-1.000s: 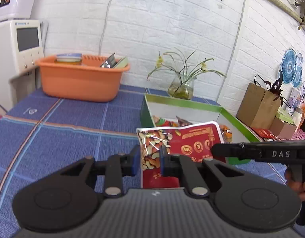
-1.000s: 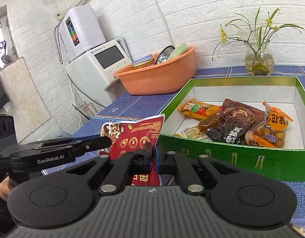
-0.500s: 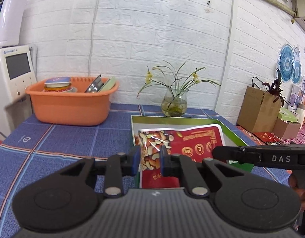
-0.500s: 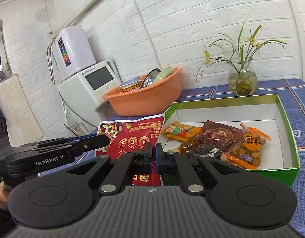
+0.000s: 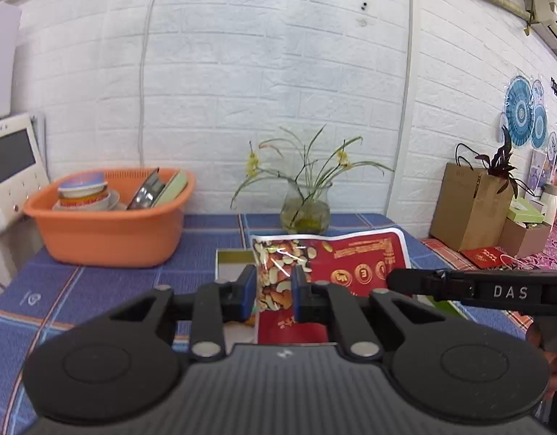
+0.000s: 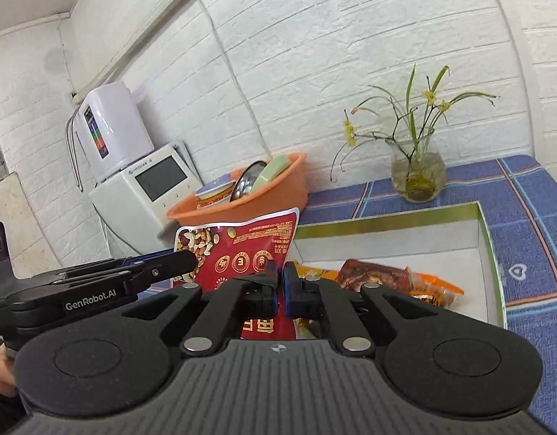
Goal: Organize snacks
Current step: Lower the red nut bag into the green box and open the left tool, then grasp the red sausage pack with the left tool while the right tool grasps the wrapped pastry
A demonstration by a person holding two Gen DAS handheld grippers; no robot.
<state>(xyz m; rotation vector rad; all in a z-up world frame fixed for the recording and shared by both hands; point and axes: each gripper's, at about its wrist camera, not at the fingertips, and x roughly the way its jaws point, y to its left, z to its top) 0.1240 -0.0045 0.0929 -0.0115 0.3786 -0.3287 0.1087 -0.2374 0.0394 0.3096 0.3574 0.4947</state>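
Note:
A red bag of mixed nuts (image 5: pixel 351 253) hangs in the air between both grippers, above the green-rimmed box (image 6: pixel 485 224). My left gripper (image 5: pixel 275 286) is shut on the bag's nut-window end. My right gripper (image 6: pixel 280 282) is shut on the bag's (image 6: pixel 249 250) other end. In the right wrist view the box holds several snack packets: a dark brown one (image 6: pixel 376 275) and orange ones (image 6: pixel 434 286). In the left wrist view only a corner of the box (image 5: pixel 231 257) shows behind the bag.
An orange basin (image 5: pixel 108 228) with dishes stands at the back left of the blue checked tablecloth (image 5: pixel 79 290). A glass vase with flowers (image 5: pixel 305 210) stands at the wall behind the box. A white appliance (image 6: pixel 148 188) is left of the basin. Cardboard boxes (image 5: pixel 470 210) stand at the right.
Both grippers have lifted the nut bag and carried it toward and over the green box. The box interior now lies below and right of the bag.

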